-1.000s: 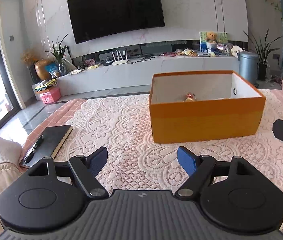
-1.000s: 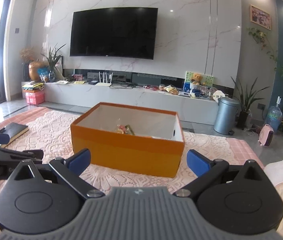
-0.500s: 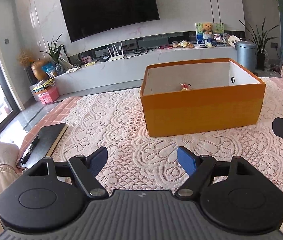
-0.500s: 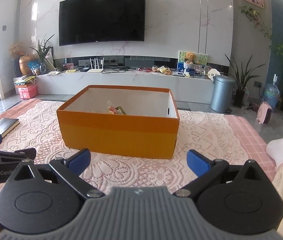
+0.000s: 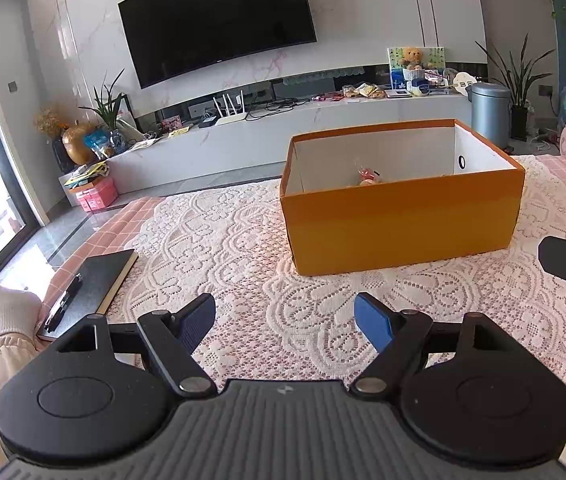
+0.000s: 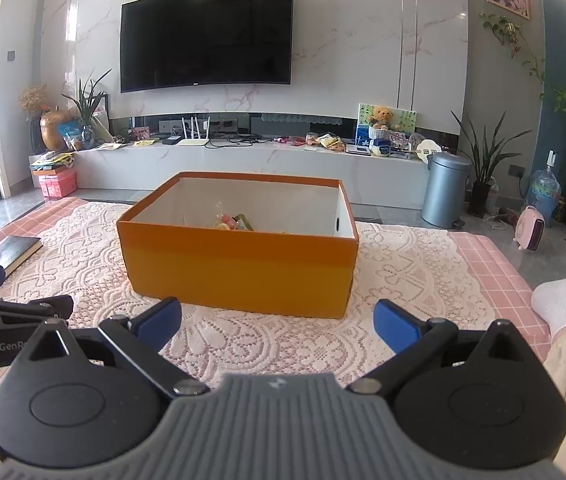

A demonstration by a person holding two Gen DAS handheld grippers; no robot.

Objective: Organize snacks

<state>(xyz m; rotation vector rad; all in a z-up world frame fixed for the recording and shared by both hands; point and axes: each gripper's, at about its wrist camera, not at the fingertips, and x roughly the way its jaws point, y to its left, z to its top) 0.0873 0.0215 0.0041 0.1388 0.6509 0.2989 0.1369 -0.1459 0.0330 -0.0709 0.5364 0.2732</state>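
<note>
Snacks point(image 6: 233, 222) lie inside orange box point(image 6: 239, 268); both jaws spread, empty, short of it.

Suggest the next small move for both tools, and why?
Probably back both off and stop, or pan to look for strays. The left tool and right tool are open and hold nothing, the snacks lie inside the orange box, and no loose snack shows on the lace cloth. Only a notebook with a pen sits nearby.
</note>
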